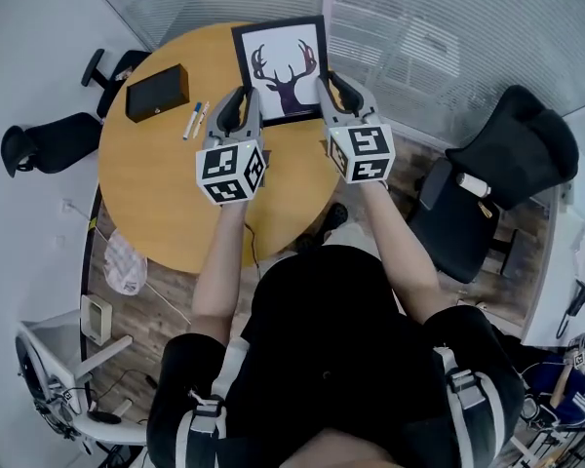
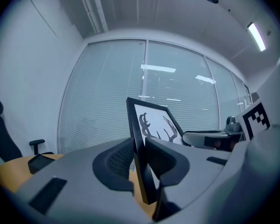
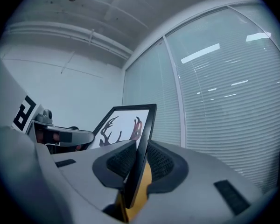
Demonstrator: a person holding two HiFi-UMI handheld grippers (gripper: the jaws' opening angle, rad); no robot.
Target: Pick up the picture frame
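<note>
The picture frame (image 1: 281, 66) is black-edged, with a dark deer head on white. It hangs lifted above the round wooden table (image 1: 166, 193), held by its two side edges. My left gripper (image 1: 242, 105) is shut on the frame's left edge (image 2: 141, 162), which stands upright between the two pads. My right gripper (image 1: 333, 91) is shut on the frame's right edge (image 3: 139, 164) in the same way. Both grippers point level toward the blinds. Each gripper view shows the other gripper beyond the picture.
On the table lie a dark wooden box (image 1: 157, 92) and two markers (image 1: 196, 120) at the back left. Black office chairs stand at the left (image 1: 49, 142) and right (image 1: 502, 178). A window wall with blinds (image 1: 439, 27) lies beyond the table.
</note>
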